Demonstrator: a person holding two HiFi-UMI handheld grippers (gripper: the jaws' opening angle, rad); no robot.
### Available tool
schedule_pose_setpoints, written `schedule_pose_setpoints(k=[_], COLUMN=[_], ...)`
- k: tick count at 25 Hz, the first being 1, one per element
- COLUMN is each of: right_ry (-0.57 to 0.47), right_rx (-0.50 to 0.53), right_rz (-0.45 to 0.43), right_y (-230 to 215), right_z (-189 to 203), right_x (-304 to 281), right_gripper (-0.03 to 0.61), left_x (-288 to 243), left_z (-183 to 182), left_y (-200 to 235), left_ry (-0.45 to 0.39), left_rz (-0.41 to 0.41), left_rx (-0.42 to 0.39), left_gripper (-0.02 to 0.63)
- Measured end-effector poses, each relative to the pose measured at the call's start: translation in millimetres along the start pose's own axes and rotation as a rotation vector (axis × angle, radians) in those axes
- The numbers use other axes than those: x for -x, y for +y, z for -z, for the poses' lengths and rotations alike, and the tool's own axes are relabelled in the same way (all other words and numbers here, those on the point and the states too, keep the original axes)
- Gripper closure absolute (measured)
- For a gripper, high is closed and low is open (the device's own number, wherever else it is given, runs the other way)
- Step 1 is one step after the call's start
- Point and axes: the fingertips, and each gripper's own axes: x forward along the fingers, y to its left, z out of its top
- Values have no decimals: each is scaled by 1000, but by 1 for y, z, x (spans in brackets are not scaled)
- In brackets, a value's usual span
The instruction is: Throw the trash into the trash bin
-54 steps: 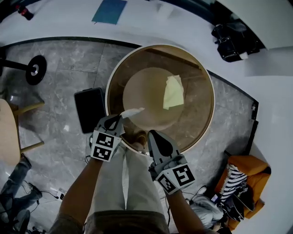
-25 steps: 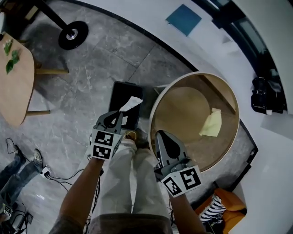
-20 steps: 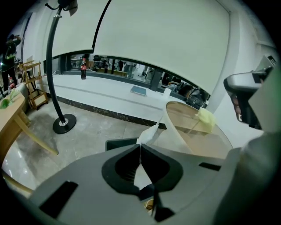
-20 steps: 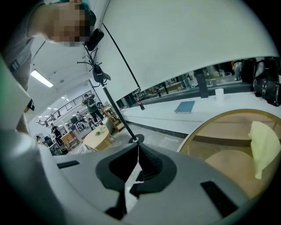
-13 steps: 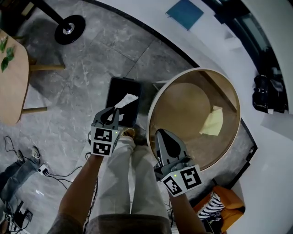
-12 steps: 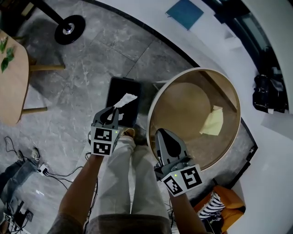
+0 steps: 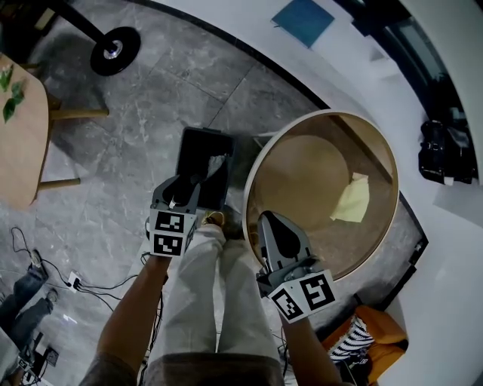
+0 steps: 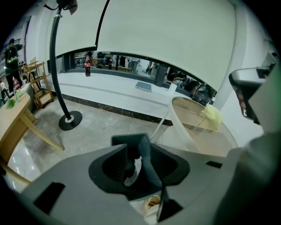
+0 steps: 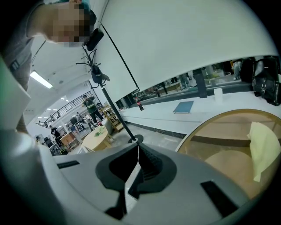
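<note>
A black trash bin point(image 7: 198, 154) stands on the grey floor left of a round wooden table point(image 7: 377, 241). My left gripper point(image 7: 185, 190) hangs over the bin's near edge, its jaws opening. A crumpled white tissue point(image 7: 217, 165) lies loose inside the bin, clear of the pads. In the left gripper view the tissue point(image 8: 134, 170) shows in the gap of the left gripper point(image 8: 139, 163), with the bin point(image 8: 131, 140) behind it. My right gripper point(image 7: 273, 234) is shut and empty near the table's rim; the right gripper point(image 9: 133, 172) shows its jaws meeting. A yellow paper point(image 7: 352, 199) lies on the table.
A second wooden table point(image 7: 19, 151) is at the left, and a black stand base point(image 7: 113, 51) at the top left. A blue book point(image 7: 302, 18) lies on the white ledge. An orange bag point(image 7: 371, 341) and floor cables point(image 7: 68, 283) lie near the person's legs.
The tissue that stuck up from the left jaws over the bin has left them and dropped into the bin. The left jaws have parted. The right gripper has stayed put.
</note>
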Motion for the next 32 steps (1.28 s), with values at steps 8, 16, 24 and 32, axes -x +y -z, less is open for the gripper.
schedule_pose_setpoints(k=[8, 16, 24, 32], right_ry=[-30, -87, -195, -302], right_rx=[-7, -25, -75, -180], right_rz=[12, 58, 208, 432], right_y=[-3, -9, -42, -97], right_z=[-8, -21, -31, -7], right_x=[8, 37, 108, 212], right_gripper=[558, 558, 558, 558], left_x=[9, 31, 46, 44], left_z=[-16, -55, -88, -99], left_y=[-15, -60, -149, -297], left_ry=[-8, -58, -64, -51], left_rz=[36, 144, 299, 534], left_rx=[-7, -61, -191, -364], left_gripper=[493, 594, 595, 594])
